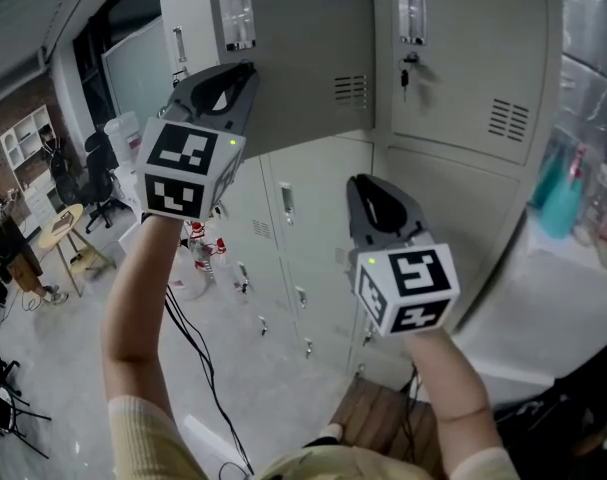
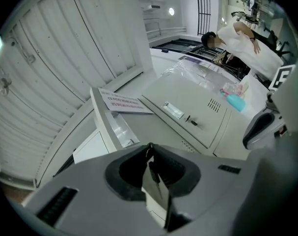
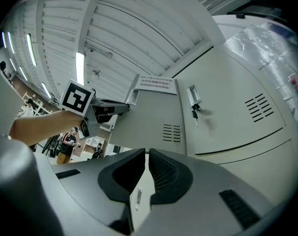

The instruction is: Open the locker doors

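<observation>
The upper locker door [image 1: 303,58] at the left of the grey bank stands partly open. It is upright, with its long axis running top to bottom. Its hinge side is on the right, against the neighbouring closed door [image 1: 473,58], and its free left edge stands out from the cabinet toward the person. The outer face, with its vent slots [image 1: 351,90] low on the right, is therefore angled rightward. In the head view the door's bottom edge slopes up to the right. A printed notice [image 3: 156,84] sits at the top of this face, and a clear handle pocket [image 1: 237,13] runs down near the free edge. The left gripper [image 1: 245,73] is raised to that free edge just under the pocket. Its claw is drawn narrow, with the tips meeting on the door's edge. In the left gripper view a small dark key-like piece shows in the slit behind the tips, though what it is cannot be made out. The right gripper [image 1: 361,186] hangs lower and to the right, in front of the middle row of lockers [image 1: 303,238] and touching none of them. Its claw is almost together, with only a thin slit between the ridged pads and nothing in it. A key [image 1: 405,76] hangs in the lock of the closed door.
</observation>
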Available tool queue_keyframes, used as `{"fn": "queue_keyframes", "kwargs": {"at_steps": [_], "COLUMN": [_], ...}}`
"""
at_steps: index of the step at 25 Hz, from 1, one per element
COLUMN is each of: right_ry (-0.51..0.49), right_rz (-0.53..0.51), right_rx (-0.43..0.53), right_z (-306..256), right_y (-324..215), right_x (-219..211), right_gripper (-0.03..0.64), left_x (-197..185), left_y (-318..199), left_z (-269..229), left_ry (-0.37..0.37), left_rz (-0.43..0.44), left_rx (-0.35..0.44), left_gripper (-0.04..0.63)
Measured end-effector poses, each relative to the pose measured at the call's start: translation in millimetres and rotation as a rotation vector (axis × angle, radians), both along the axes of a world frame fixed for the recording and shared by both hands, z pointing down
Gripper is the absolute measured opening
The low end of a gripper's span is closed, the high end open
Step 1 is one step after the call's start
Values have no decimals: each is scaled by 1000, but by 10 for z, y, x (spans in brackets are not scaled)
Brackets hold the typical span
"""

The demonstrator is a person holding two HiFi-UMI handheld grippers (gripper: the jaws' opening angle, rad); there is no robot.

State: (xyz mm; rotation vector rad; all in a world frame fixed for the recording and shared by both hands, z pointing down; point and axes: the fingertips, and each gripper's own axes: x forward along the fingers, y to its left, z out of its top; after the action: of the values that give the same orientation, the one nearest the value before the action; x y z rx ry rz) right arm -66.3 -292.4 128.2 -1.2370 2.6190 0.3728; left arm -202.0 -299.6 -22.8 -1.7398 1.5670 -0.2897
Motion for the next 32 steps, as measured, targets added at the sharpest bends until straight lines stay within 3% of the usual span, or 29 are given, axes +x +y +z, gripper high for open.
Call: {"fn": "queue_keyframes", "kwargs": {"at_steps": [16,32], "right_ry": [-14,-43], "right_rz": [42,85], "right_rx": [-5,-26], "right_z": [45,101], "right_y": [337,474], "right_x": [360,750], "right_gripper": [5,5], "left_x": [666,1237], "left_y": [461,670], "left_z": [11,13], "left_ry": [-57,-29], "left_rz": [59,194], "left_rx": [48,85], "left_gripper": [55,29]}}
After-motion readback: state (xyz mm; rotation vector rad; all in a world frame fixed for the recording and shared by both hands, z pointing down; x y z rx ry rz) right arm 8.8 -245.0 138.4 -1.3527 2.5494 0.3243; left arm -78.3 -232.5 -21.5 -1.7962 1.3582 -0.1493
